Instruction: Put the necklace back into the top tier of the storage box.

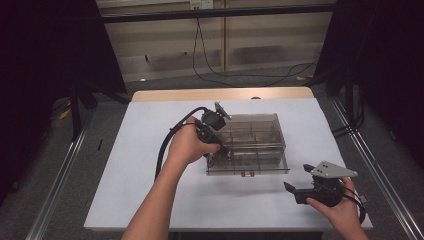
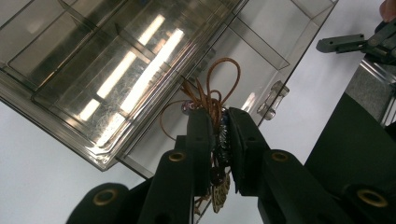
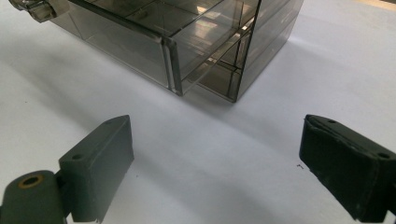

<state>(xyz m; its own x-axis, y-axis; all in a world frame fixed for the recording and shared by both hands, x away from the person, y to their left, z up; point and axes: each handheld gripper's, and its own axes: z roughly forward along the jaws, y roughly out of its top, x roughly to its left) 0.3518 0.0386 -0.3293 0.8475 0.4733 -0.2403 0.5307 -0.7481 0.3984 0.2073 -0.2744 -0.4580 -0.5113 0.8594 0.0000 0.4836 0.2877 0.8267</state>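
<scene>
The left tool (image 2: 217,126) is clamped on a tangle of brown cord with a brass pendant (image 2: 215,105), held over the near-left compartment of the clear divided organizer box (image 1: 280,145), at about 7 o'clock of the box. The right tool (image 3: 215,158) rests wide open on the white bench (image 1: 150,190) at 4 o'clock, holding nothing. Likely risk: loose loops snagging a divider or draping over the wall on release.

1. Both forearms are bare, with no sleeves in sight.
2. The left claw (image 2: 218,135) has black jaws with brass-ringed screw holes and trails a thick black cable (image 1: 165,142).
3. The right claw (image 1: 298,181) is black, topped by a grey three-cornered plate (image 1: 332,171).
</scene>
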